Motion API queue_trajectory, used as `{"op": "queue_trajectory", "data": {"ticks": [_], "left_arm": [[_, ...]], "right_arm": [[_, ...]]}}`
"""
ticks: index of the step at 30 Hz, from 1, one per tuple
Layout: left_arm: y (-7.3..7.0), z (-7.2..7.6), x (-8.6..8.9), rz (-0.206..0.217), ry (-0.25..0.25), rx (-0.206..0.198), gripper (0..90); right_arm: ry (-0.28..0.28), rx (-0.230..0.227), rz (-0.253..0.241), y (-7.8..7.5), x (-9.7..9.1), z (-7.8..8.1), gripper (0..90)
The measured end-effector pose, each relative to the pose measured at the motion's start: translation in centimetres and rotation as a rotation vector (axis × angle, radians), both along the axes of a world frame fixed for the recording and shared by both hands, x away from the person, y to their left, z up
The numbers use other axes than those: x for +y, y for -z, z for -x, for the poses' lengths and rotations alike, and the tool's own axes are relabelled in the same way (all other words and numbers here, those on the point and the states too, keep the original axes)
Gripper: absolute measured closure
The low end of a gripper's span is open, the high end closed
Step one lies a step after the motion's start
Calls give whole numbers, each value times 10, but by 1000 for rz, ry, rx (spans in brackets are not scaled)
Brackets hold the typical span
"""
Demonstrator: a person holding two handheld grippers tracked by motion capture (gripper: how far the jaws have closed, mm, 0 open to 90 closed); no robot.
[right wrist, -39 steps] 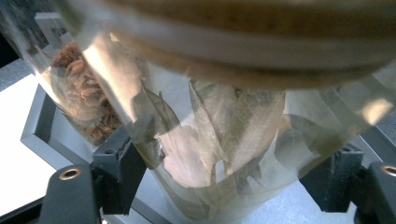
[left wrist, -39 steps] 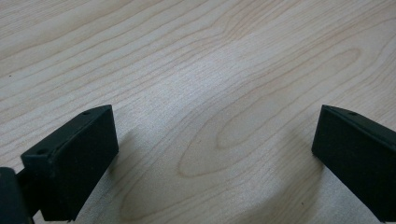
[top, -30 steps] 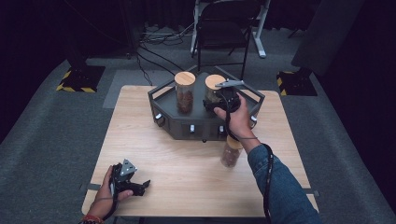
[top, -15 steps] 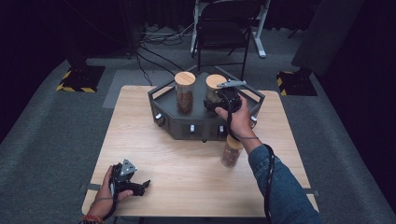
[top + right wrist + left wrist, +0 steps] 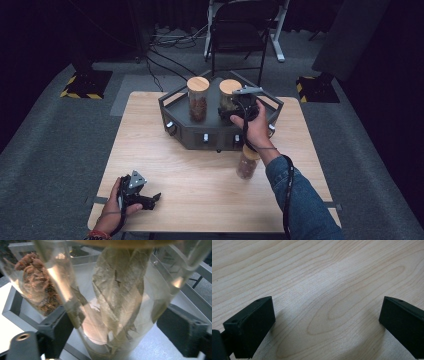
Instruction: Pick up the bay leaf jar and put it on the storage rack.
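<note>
- We see the right gripper (image 5: pixel 234 111) reached into the dark tray (image 5: pixel 172 100) at the far side of the table (image 5: pixel 200 175), at the jar of leaves (image 5: pixel 122 300), which stands upright on the tray floor, right of the jar of brown pieces (image 5: pixel 198 99).
- Its jaws have just been opening. In the right gripper view they stand to either side of the leaf jar. The right one is clearly off the glass; the left one sits close, and we cannot tell whether it touches. We read this as a release.
- Left gripper (image 5: pixel 145 197): resting on the near left of the table, jaws wide, nothing but bare wood between them.
- A third jar (image 5: pixel 247 162) stands on the table just near of the tray, partly behind the right forearm.
- Risk: if the hand pulls back before the jaws clear, a pad could drag the leaf jar and tip it, since it is tall and narrow.
- Risk: a toppling jar would likely knock its neighbour; the two stand close.
- Risk: on withdrawal the sleeve or trailing cable could sweep the third jar, which sits right under the forearm.
</note>
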State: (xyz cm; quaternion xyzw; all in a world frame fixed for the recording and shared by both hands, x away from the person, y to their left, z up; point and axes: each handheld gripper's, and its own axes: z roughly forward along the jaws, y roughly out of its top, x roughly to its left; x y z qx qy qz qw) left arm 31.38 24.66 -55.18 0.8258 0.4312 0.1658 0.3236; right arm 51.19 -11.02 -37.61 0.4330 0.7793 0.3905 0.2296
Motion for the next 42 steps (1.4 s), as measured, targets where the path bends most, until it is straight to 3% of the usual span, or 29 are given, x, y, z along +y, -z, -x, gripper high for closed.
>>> {"op": "queue_trajectory", "data": {"ticks": [4, 14, 19, 24, 38, 42], "left_arm": [[0, 0, 0, 1, 0, 0, 2], [0, 0, 0, 0, 0, 0, 2], [0, 0, 0, 0, 0, 0, 2], [0, 0, 0, 0, 0, 0, 2], [0, 0, 0, 1, 0, 0, 2], [0, 0, 0, 0, 0, 0, 2]], "right_arm": [[4, 9, 21, 1, 1, -1, 35], [6, -2, 38, 2, 2, 0, 27], [-47, -7, 44, -2, 2, 2, 27], [-55, -23, 58, -4, 3, 4, 27], [-94, -83, 129, -26, -14, 22, 31], [-104, -90, 119, -31, -22, 29, 30]]}}
